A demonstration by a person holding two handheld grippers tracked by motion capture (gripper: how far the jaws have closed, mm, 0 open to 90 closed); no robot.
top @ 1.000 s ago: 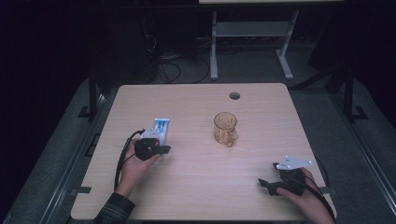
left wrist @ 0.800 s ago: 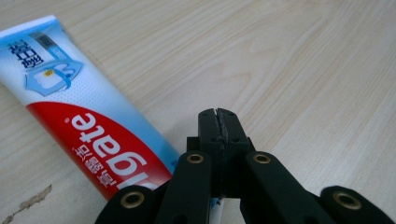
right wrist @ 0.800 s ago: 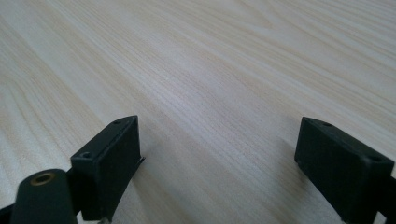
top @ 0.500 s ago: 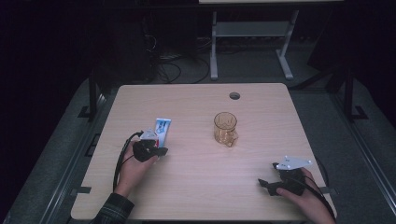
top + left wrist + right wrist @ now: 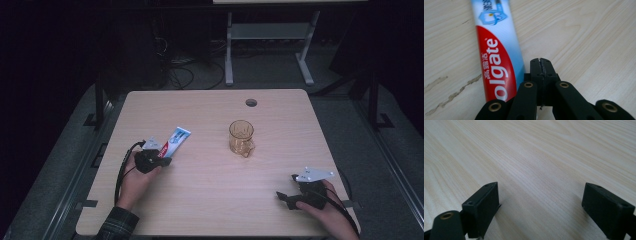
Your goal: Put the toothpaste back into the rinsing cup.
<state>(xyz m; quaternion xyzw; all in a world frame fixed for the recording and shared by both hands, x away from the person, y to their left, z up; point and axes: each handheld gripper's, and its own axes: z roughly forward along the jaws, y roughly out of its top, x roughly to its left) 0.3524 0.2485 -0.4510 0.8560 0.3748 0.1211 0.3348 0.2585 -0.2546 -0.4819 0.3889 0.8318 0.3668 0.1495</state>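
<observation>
A: Left gripper [image 5: 541, 62]?
B: Jaws pressed together, a thin edge of the Colgate toothpaste tube [image 5: 496, 55] seemingly nipped between them; the tube slanted off toward the table's far side, over the left half of the wooden table [image 5: 210, 200].
A: Right gripper [image 5: 540, 207]?
B: Jaws spread wide, nothing between, low over the near right corner. An amber glass mug [image 5: 241, 138] stood mid-table, well apart from both.

We count one red, white and blue toothpaste tube [image 5: 173, 143] at the left of the pale wooden table [image 5: 210, 200], one amber glass mug [image 5: 241, 137] near its middle, and two black hand-held grippers, left [image 5: 164, 161] and right [image 5: 281, 196].
</observation>
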